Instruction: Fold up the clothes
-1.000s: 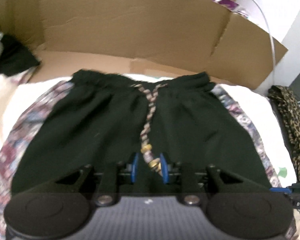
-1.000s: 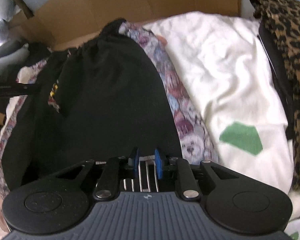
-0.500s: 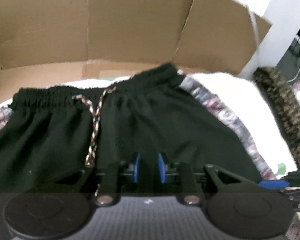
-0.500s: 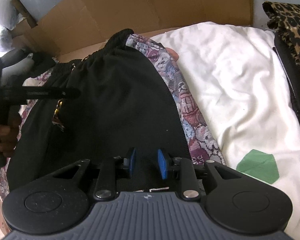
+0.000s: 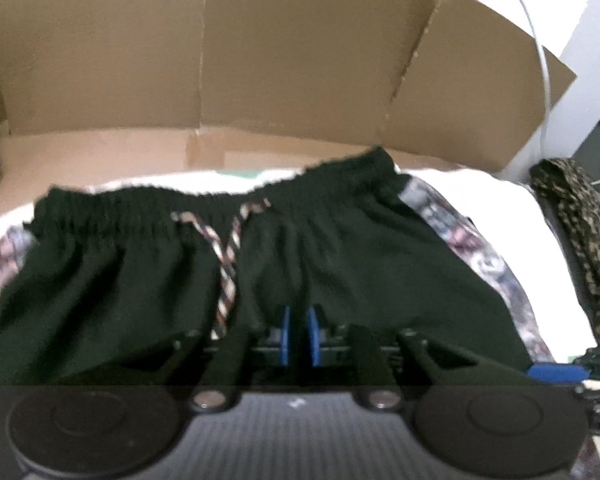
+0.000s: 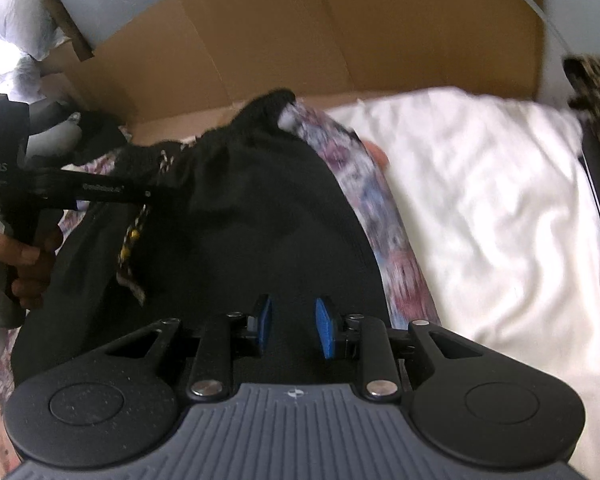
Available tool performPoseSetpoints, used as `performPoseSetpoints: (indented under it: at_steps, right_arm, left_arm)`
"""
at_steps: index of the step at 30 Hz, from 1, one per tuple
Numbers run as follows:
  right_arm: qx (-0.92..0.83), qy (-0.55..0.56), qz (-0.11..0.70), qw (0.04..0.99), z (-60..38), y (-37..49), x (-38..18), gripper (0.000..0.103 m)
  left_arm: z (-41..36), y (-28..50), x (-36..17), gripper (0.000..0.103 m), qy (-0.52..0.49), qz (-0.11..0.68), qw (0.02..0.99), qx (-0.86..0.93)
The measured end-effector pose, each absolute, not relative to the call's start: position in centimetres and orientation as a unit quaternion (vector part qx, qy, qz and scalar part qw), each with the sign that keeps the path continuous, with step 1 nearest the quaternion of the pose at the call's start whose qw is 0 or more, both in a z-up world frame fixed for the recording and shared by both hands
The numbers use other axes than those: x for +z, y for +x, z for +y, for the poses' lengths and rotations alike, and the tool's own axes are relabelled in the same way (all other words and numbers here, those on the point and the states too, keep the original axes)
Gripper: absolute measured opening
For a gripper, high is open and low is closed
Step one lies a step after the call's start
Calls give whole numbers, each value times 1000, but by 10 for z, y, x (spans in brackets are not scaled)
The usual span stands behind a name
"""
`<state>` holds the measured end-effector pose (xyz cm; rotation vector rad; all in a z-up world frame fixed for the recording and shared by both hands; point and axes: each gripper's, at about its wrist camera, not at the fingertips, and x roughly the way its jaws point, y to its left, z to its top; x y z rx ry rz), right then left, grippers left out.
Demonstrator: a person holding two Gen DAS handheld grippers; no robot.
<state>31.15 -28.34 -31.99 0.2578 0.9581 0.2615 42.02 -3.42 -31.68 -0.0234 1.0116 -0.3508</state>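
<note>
Black shorts [image 5: 360, 272] with a patterned side stripe [image 5: 460, 240] and a braided drawstring [image 5: 226, 276] lie waistband-away on a white sheet [image 6: 480, 200]. My left gripper [image 5: 299, 334] is shut on a pinch of the black cloth just right of the drawstring, and creases run out from the pinch. In the right wrist view the left gripper [image 6: 146, 196] reaches in from the left, held by a hand [image 6: 24, 256]. My right gripper [image 6: 294, 330] hovers open over the shorts' right leg [image 6: 260, 220], its jaws apart with only cloth below them.
A cardboard wall [image 5: 260, 60] stands behind the shorts. A leopard-print garment [image 5: 580, 232] lies along the right edge of the sheet. Dark and grey clothes [image 6: 60, 132] are heaped at the far left.
The left gripper moved right off the drawstring ends and closed on the black cloth. The right gripper's jaws opened from a narrow gap and it moved further onto the shorts.
</note>
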Motion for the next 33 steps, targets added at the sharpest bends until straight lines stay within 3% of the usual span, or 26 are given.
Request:
performPoseSetpoints:
  at_steps: [4,15,21,33]
  right_arm:
    - [128,98,458,874,-273,330,-324,40]
    - [106,128,492,855,-267,293,-340,41]
    - [112,75,511,849,-249,264,-328,41]
    - [94,98,515,846,-226,236,-308,45]
  left_arm:
    - [-29,428,-330,12,-29,500,847,-175]
    - [-27,383,-326,17,-14,508,836,-208]
    - [-19,346,-323,18,-14,515,827,-226]
    - [-13,282,-315,19,29,526,817,-233]
